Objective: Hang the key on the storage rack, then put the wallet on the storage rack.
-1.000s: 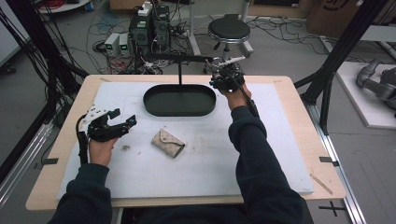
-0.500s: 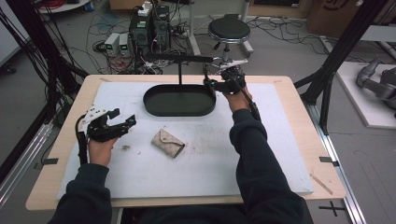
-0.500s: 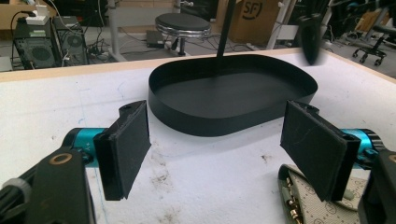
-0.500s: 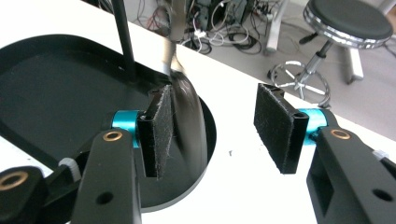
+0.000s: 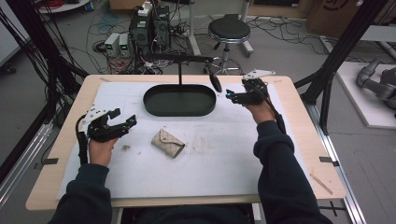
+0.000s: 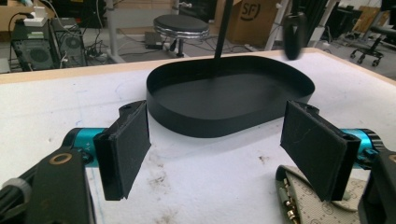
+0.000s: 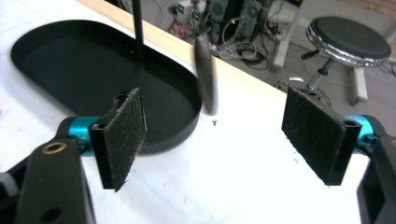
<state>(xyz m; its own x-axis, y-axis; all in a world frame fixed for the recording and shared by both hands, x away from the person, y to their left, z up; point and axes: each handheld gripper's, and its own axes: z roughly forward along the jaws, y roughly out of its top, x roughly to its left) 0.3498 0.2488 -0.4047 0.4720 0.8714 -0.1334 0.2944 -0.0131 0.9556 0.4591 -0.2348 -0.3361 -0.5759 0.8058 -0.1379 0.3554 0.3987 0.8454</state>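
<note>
We see a beige pouch (image 5: 168,143) lying flat, flap shut, mid-mat; black oval tray (image 5: 154,106) behind it; dark oval piece (image 5: 215,82) hangs beside tray's right end.

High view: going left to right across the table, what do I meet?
left gripper → beige pouch → black oval tray → hanging black object → right gripper.

High view sits above the person's side, facing forward and down, taking in the whole white-covered wooden table (image 5: 219,163) and the cluttered floor beyond. Left gripper view rides low, close over the tabletop, facing the shallow black oval tray (image 6: 233,100) at near range. Right gripper view looks down at an angle on that tray's (image 7: 93,70) end; all three share it.
</note>
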